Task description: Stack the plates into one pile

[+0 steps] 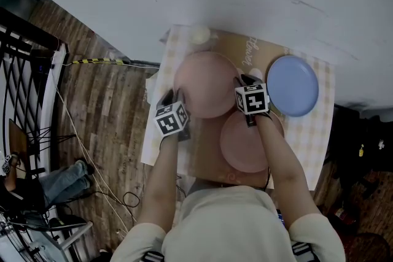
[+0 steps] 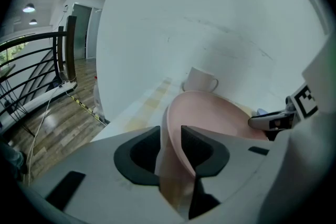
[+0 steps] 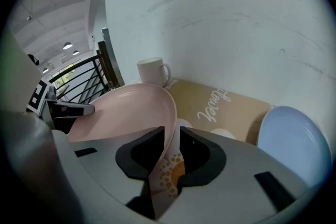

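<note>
Head view: the left gripper (image 1: pixel 176 97) and right gripper (image 1: pixel 243 83) flank a pink plate (image 1: pixel 206 84) on the mat (image 1: pixel 307 132). A second pink plate (image 1: pixel 245 144) lies just in front of it, and a blue plate (image 1: pixel 293 85) lies to the right.

Left gripper view: the jaws stand partly spread. The pink plate's rim sits loose between them, not pinched.

Right gripper view: these jaws are also partly spread, with the opposite rim in the gap and not clamped.
</note>
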A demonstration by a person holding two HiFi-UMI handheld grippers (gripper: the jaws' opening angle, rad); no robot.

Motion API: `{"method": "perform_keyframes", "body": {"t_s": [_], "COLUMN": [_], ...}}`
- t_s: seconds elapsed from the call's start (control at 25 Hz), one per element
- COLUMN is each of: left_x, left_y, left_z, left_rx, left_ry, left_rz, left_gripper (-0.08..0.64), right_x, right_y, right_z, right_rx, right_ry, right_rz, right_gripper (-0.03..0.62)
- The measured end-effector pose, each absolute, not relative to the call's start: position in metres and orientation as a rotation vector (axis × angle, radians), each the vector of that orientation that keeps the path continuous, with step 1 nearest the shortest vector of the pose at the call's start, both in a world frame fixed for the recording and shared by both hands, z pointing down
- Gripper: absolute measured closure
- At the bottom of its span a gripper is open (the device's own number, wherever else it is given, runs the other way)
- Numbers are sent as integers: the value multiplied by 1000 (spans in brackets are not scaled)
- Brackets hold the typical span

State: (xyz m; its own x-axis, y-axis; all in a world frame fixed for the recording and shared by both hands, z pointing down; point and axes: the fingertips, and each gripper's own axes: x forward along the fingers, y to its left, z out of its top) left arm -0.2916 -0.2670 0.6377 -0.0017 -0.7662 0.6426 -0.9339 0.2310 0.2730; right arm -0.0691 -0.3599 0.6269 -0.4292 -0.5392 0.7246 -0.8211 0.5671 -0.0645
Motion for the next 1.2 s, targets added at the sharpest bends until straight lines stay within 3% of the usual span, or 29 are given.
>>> {"method": "perform_keyframes", "body": {"t_s": [0.52,1.2], "left_x": [-289,-290], "left_y": [-265,-250], "left_z": [640,594], "left_rx": [1551,1611], "left_ry": [-1809,-1860], "left_rz": [327,225], "left_gripper": [518,523], "right_x": [-71,-73], "right_y": [-359,-348], "right_z": [627,569], "right_rx": [1075,1165], "right_ry": [-2123,-2237], "right_rz": [551,487], "right_gripper": [549,561]}}
